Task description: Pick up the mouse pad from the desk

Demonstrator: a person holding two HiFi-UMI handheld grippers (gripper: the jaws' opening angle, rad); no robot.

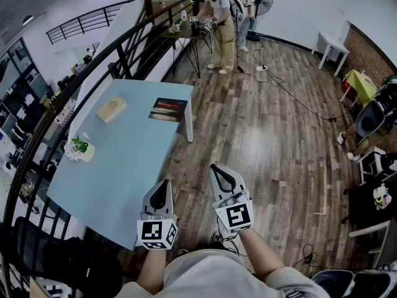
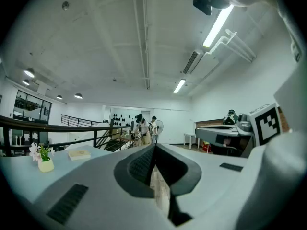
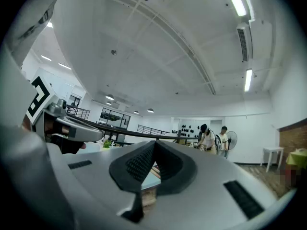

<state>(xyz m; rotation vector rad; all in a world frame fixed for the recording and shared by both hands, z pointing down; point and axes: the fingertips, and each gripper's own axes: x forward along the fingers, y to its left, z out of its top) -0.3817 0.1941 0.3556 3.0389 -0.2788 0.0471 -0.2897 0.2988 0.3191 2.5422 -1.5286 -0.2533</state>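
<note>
The mouse pad point(image 1: 167, 110), dark with an orange and red picture, lies flat at the far right edge of the light blue desk point(image 1: 124, 166). Both grippers are held level in front of the person, well short of the pad. The left gripper point(image 1: 164, 184) hovers over the desk's near right corner, its jaws closed tip to tip with nothing between them point(image 2: 154, 146). The right gripper point(image 1: 215, 167) hangs over the wooden floor just right of the desk, also shut and empty point(image 3: 154, 143). Neither touches the pad.
A tan box point(image 1: 111, 109) lies left of the pad, and a small flower pot point(image 1: 80, 148) stands near the desk's left edge. A dark railing point(image 1: 93, 73) runs behind the desk. Two people point(image 1: 222, 27) stand far back by a tripod; cables point(image 1: 291, 95) cross the floor.
</note>
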